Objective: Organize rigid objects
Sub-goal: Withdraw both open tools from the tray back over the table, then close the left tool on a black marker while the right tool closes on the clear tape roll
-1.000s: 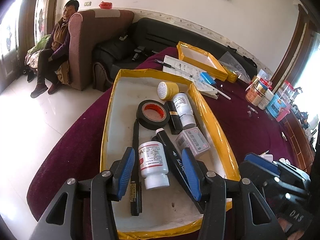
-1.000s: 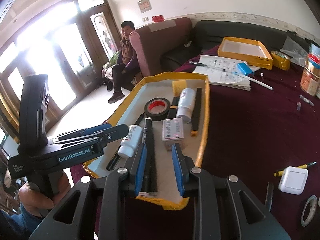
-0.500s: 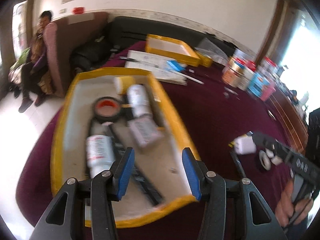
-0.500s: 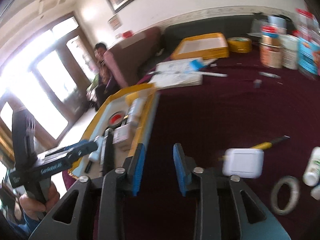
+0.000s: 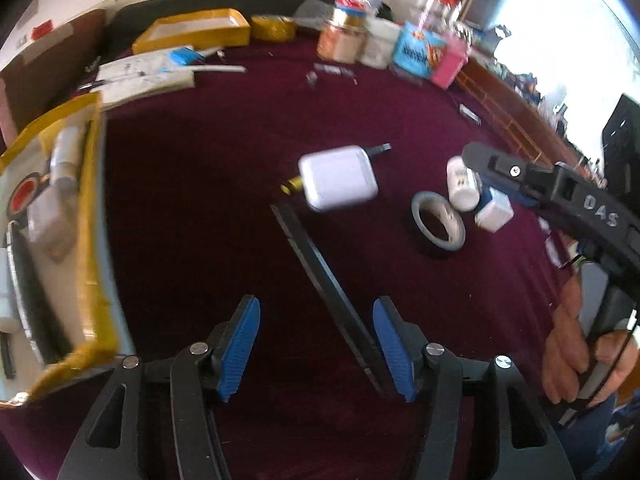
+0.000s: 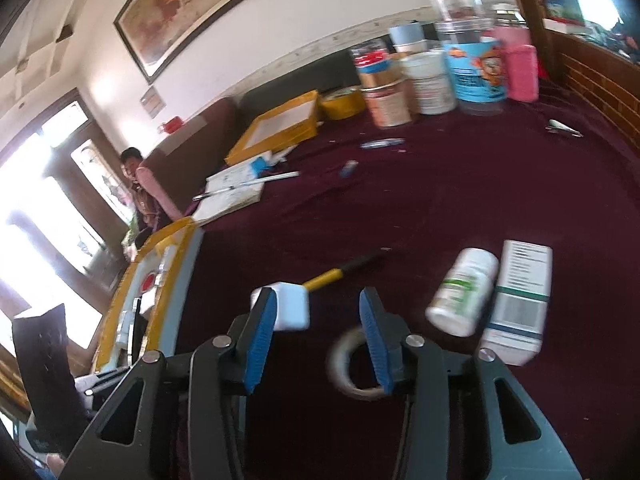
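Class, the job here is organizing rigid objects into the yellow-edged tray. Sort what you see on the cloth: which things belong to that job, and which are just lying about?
Belong to the job:
yellow-edged tray
white square box
long black strip
tape roll
white pill bottle
white carton

Just lying about:
jars and tubs at the far edge
open notebook
second yellow tray

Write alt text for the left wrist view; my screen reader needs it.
An open left hand-held gripper hovers over a maroon tablecloth, a black strip lying between its blue pads. Beyond lie a white box and tape roll.
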